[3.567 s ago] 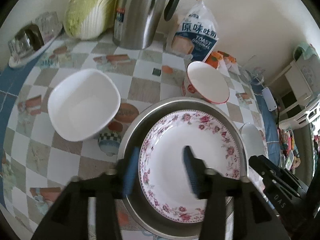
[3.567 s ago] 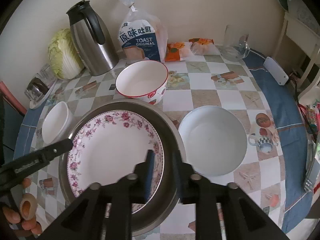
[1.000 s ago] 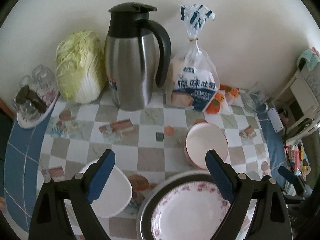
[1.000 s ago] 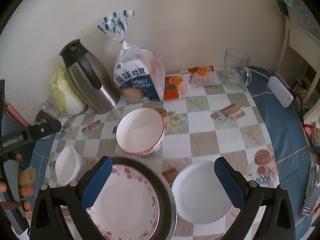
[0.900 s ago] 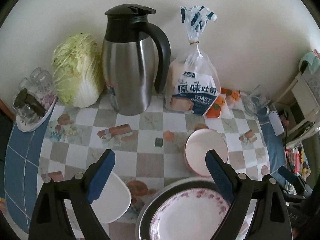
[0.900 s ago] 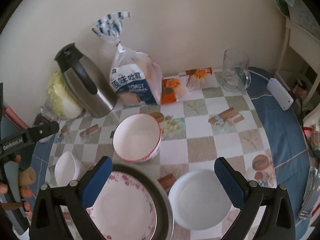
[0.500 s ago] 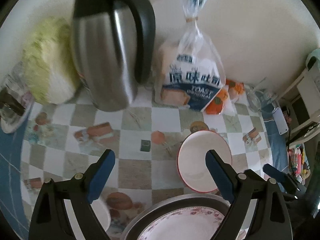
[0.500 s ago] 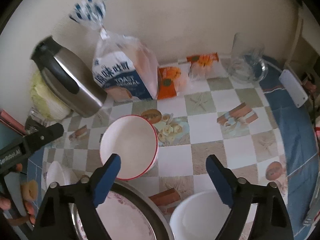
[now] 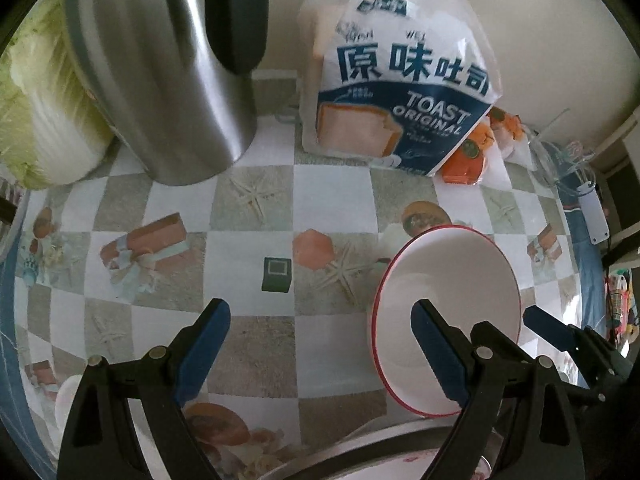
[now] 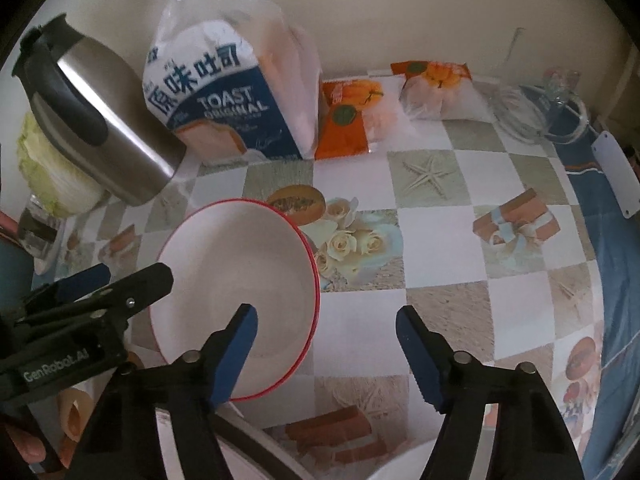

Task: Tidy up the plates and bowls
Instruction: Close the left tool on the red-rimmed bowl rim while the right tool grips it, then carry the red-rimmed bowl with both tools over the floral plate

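The bowl (image 10: 236, 292) stands on the table (image 10: 440, 240). Right gripper (image 10: 326, 344) is wide open around its right rim; left gripper (image 9: 320, 344), also wide open, has its right finger over the bowl.

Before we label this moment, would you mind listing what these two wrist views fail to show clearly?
- Floral plate: left wrist view, cut off by the bottom edge and behind the left gripper.
- Plain white bowl: right wrist view, only a sliver at the bottom edge.
- Red-rimmed bowl: near rim hidden by the right gripper, so contact is unclear.
- Steel jug: top cropped in the left wrist view.
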Demonstrator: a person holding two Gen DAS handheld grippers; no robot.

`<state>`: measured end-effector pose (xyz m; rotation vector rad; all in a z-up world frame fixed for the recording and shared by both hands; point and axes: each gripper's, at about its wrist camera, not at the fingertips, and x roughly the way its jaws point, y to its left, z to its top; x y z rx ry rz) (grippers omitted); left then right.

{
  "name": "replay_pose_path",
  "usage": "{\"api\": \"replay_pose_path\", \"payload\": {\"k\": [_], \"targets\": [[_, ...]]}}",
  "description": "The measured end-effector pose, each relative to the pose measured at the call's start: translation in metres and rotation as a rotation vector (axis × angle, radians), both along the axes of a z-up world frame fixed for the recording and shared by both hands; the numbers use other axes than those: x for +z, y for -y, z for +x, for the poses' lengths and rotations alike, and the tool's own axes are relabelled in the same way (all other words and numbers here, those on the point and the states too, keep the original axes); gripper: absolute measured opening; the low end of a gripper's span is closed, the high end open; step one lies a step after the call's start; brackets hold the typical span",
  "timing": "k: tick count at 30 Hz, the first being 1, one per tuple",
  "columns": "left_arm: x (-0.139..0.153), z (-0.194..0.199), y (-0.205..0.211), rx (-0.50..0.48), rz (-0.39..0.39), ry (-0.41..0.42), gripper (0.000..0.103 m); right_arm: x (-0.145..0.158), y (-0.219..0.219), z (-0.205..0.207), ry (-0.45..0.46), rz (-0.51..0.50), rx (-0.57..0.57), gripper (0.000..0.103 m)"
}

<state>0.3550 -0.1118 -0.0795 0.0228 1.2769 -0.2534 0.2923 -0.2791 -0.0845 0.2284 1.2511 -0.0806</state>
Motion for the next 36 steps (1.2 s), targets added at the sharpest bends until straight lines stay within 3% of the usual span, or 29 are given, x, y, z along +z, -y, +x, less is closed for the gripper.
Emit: {"api": "replay_pose_path", "payload": {"k": [6, 14, 16, 21, 24, 29, 36], "targets": [[-0.010, 0.002, 0.006, -0.020, 0.012, -0.019, 0.090, -0.009, -0.006, 0.008, -0.025, -0.011, 0.017, 0.061], [-0.029, 0.005, 0.016, -0.040, -0.017, -0.076, 0.046, -0.021, -0.012, 0.012, -0.051, -0.005, 0.041, 0.043], [-0.034, 0.005, 0.020, -0.047, -0.028, -0.093, 0.032, -0.023, -0.012, 0.013, -0.053, 0.003, 0.046, 0.035], [-0.039, 0.001, 0.034, -0.080, -0.052, -0.103, 0.010, -0.027, -0.008, 0.016, -0.048, 0.041, 0.042, 0.021], [-0.038, -0.003, 0.044, -0.109, -0.018, -0.085, 0.010, -0.027, -0.009, 0.015, -0.042, 0.045, 0.050, 0.016], [-0.033, -0.006, 0.045, -0.108, -0.042, -0.076, 0.010, -0.022, -0.001, 0.013, -0.021, 0.068, 0.029, 0.015], [0.010, -0.016, 0.055, -0.116, -0.057, 0.013, 0.010, 0.016, 0.006, 0.005, 0.050, 0.047, 0.014, 0.015]]}}
